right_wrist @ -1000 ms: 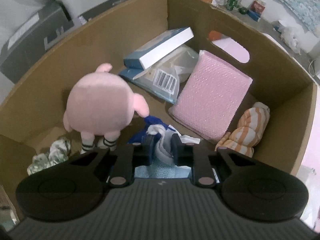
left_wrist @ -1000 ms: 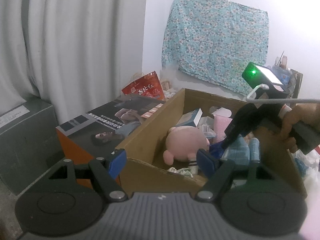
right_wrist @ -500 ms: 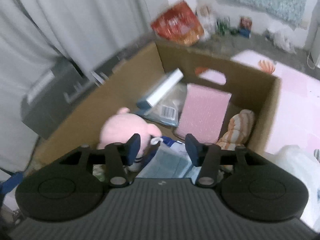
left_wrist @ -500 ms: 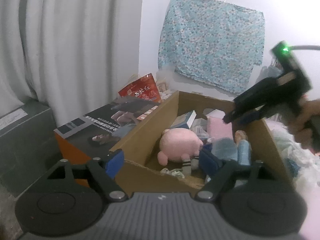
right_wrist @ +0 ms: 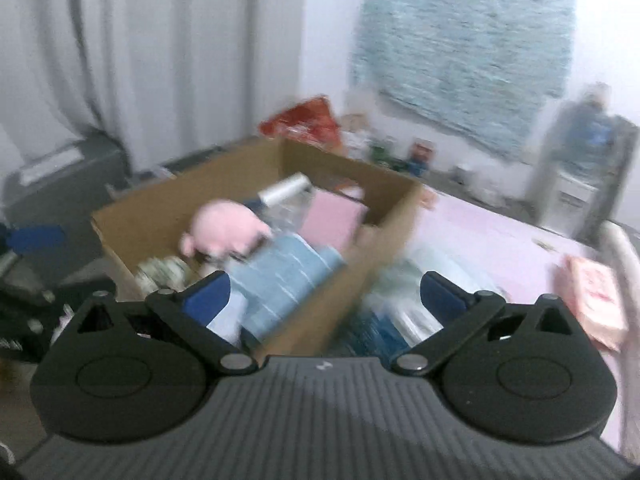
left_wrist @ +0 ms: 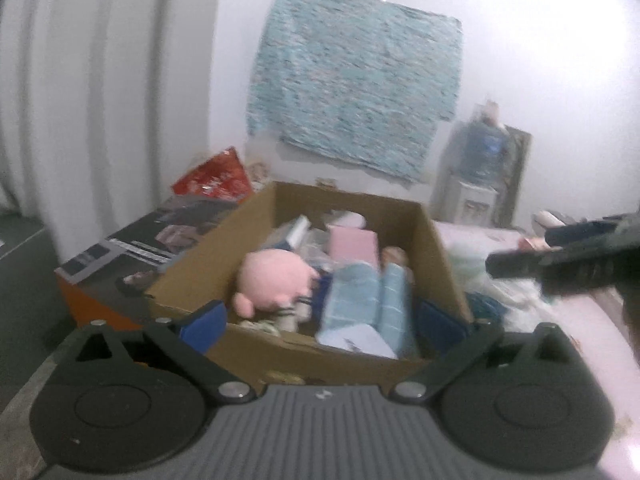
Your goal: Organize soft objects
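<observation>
Although both views were smeared by motion, we could lay the scene out from left to right. At far left stood the grey curtain (left_wrist: 100, 92), then a printed carton (left_wrist: 132, 256) lying against the left wall of the cardboard box (left_wrist: 192, 264). Our left gripper (left_wrist: 320, 324) hung in front of the box's near wall, its blue pads spread wide with nothing between them. Inside the box, left of centre, we noted the pink plush pig (left_wrist: 276, 280); just right of it lay the folded light-blue cloth (left_wrist: 360, 304), its long axis running from the near wall toward the far wall, and behind that a pink padded pack (left_wrist: 352, 244).

Further right, outside the box, we saw a loose heap of pale and dark-blue soft goods (right_wrist: 396, 312) on the pink surface (right_wrist: 500, 248). Our right gripper (right_wrist: 324, 296) hovered above the box's right wall, likewise agape and empty; in the left view it showed as a dark shape at the right edge (left_wrist: 568, 264).

We judged that the remaining loose items lay right of the box and below the right gripper, so that hand was the nearer one. The heap's own long axis we could not tell through the blur. A drop down and slightly rightward seemed the likely reach.
</observation>
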`<act>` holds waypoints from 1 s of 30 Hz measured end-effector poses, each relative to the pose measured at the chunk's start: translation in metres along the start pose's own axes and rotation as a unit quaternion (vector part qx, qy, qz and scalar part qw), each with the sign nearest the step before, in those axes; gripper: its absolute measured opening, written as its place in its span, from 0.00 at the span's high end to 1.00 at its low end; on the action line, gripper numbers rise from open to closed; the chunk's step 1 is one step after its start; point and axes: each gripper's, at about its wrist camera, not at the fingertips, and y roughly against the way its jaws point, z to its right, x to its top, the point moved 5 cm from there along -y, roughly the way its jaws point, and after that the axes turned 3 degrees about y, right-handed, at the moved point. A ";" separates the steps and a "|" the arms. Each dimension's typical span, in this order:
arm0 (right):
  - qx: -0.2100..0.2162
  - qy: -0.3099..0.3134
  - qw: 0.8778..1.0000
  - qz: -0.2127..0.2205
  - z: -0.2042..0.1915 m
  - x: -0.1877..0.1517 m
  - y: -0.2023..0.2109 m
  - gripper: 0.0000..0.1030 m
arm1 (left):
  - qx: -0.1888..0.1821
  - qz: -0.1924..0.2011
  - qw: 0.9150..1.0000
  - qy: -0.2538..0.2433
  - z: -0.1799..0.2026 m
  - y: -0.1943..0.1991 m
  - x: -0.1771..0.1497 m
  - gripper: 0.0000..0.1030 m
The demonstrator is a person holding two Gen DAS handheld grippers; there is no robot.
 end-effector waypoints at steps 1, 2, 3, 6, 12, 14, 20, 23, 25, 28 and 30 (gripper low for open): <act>-0.011 0.001 1.000 -0.003 0.000 -0.007 0.003 0.01 | -0.006 -0.003 1.000 -0.003 0.006 0.001 -0.001 0.00; -0.025 0.002 1.000 -0.007 0.001 -0.017 0.008 0.01 | -0.011 -0.005 1.000 -0.005 0.011 0.002 -0.003 0.00; -0.036 0.000 0.999 -0.011 0.001 -0.025 0.010 0.01 | -0.014 -0.008 1.000 -0.007 0.017 0.003 -0.004 0.00; -0.064 -0.005 0.998 -0.028 0.003 -0.048 0.016 0.01 | -0.011 -0.018 1.000 -0.011 0.029 0.004 -0.009 0.00; -0.110 -0.061 0.992 -0.010 0.021 -0.077 0.036 0.01 | -0.030 -0.043 0.998 -0.019 0.043 0.002 -0.017 0.00; -0.135 -0.086 0.987 0.007 0.029 -0.083 0.047 0.01 | -0.030 -0.053 0.998 -0.015 0.044 0.001 -0.018 0.00; -0.151 -0.125 0.981 -0.005 0.044 -0.095 0.060 0.01 | -0.057 -0.072 0.996 0.015 0.043 -0.005 -0.023 0.00; -0.124 -0.162 0.979 0.003 0.047 -0.100 0.067 0.01 | -0.054 -0.068 0.996 0.004 0.047 -0.005 -0.025 0.00; -0.114 -0.182 0.976 0.011 0.047 -0.100 0.070 0.01 | -0.046 -0.062 0.997 -0.018 0.051 -0.005 -0.025 0.00; -0.118 -0.190 0.975 0.014 0.046 -0.100 0.071 0.01 | -0.039 -0.059 0.997 -0.037 0.055 -0.006 -0.026 0.00; -0.127 -0.187 0.974 0.017 0.045 -0.097 0.071 0.01 | -0.048 -0.064 0.996 -0.029 0.054 -0.007 -0.026 0.00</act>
